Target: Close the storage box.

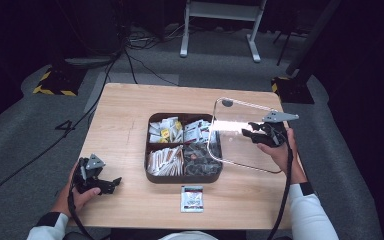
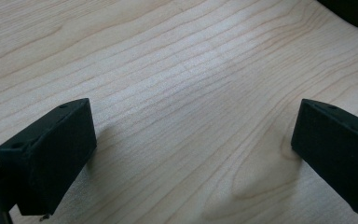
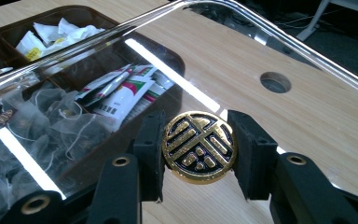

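Note:
A clear lid (image 1: pixel 240 142) hangs tilted over the right side of a dark brown compartment box (image 1: pixel 182 178). My right gripper (image 1: pixel 252 134) is shut on the lid's round gold knob (image 3: pixel 199 147), one black pad on each side of it. Through the lid I see the box (image 3: pixel 176 59) with tea bags and sachets in its sections. My left gripper (image 1: pixel 111 185) rests near the table's front left edge. Its jaws (image 2: pixel 193 154) stand wide open over bare wood, with nothing between them.
A single sachet (image 1: pixel 192 199) lies on the wooden table (image 1: pixel 125 110) just in front of the box. The lid has a small round hole (image 3: pixel 275 82) near its far corner. Grey floor, cables and a stand's feet lie beyond the table.

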{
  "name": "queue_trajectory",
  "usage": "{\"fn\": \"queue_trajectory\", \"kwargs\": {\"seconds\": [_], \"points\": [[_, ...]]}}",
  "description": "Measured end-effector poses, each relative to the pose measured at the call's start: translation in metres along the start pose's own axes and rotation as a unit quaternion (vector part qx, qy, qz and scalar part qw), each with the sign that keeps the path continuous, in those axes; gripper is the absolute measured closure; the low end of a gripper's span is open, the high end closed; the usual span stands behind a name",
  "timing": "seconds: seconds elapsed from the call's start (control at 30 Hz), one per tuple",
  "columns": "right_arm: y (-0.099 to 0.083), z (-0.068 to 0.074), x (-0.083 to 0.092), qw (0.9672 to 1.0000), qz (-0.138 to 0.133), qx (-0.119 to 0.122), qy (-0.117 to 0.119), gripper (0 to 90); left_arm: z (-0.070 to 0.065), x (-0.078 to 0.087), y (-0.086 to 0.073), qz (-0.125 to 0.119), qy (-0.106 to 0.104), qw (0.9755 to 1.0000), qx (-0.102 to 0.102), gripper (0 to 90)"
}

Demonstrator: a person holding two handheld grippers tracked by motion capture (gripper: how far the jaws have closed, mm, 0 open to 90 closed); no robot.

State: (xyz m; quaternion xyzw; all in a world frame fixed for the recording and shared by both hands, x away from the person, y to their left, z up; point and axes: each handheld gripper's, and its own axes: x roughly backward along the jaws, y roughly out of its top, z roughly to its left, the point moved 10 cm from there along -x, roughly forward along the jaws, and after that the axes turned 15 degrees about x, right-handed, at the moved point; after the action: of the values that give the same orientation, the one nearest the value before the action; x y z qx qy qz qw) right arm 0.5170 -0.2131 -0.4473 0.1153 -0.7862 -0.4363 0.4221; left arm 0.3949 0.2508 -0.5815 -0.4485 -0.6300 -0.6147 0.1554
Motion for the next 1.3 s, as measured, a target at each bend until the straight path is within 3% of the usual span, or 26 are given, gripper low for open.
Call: {"fn": "queue_trajectory", "kwargs": {"seconds": [0.67, 1.3], "points": [[0.047, 0.039, -0.039, 0.9990, -0.010, 0.027, 0.034, 59.3, 0.000, 0.000, 0.000, 0.000, 0.000, 1.0000, -0.001, 0.1], [0.068, 0.074, -0.071, 0.9972, -0.004, 0.045, 0.059, 59.3, 0.000, 0.000, 0.000, 0.000, 0.000, 1.0000, 0.000, 0.1]]}}
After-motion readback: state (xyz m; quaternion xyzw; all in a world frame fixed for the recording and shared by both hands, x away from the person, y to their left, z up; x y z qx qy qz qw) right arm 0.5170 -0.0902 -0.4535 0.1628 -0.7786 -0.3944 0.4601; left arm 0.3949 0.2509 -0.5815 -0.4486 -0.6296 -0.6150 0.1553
